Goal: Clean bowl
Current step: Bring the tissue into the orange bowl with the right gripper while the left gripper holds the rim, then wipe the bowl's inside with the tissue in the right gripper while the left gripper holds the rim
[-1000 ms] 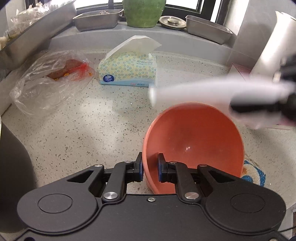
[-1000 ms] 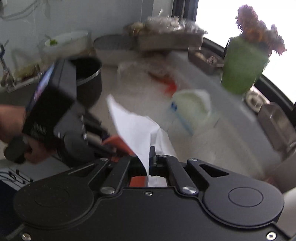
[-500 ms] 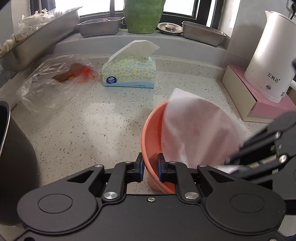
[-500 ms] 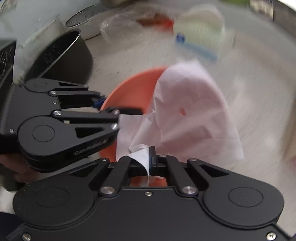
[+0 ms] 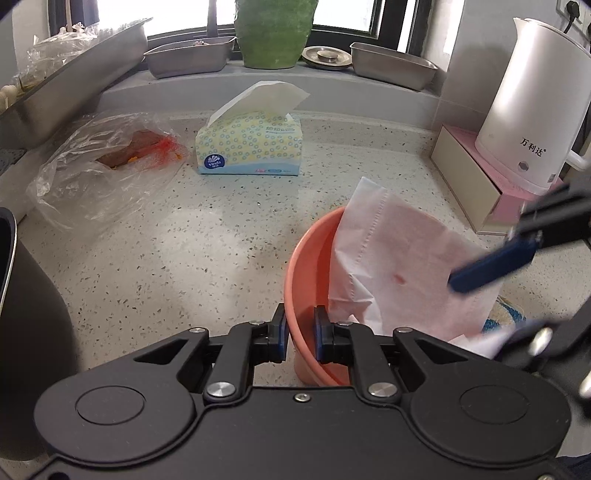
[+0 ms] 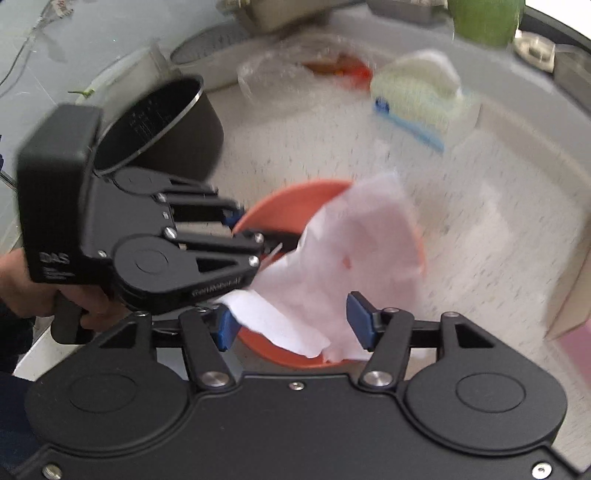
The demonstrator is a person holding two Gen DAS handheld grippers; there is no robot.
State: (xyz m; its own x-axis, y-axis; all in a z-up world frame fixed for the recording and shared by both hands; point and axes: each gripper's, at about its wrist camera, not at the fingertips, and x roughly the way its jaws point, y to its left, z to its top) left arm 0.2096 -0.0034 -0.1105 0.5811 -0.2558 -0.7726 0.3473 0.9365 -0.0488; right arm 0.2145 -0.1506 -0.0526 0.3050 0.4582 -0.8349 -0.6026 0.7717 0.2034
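An orange bowl (image 5: 306, 273) stands tilted on the speckled counter, and my left gripper (image 5: 299, 334) is shut on its near rim. A white tissue (image 5: 388, 266) with a small red spot lies draped inside the bowl. In the right wrist view my right gripper (image 6: 291, 325) hangs over the bowl (image 6: 288, 206) with its blue pads wide apart. The tissue (image 6: 362, 251) sits loosely between them, and neither pad presses on it. The left gripper (image 6: 247, 230) shows there too, held by a hand at the left.
A tissue box (image 5: 251, 147) and a crumpled plastic bag (image 5: 99, 166) lie farther back. A white kettle (image 5: 535, 110) stands on a pink box (image 5: 476, 188) at the right. A dark pot (image 6: 162, 122) is at the left. Steel trays and a green vase (image 5: 273, 33) line the sill.
My right gripper carried the tissue down into the bowl, then its jaws opened and let the tissue go. My left gripper kept its hold on the bowl's rim.
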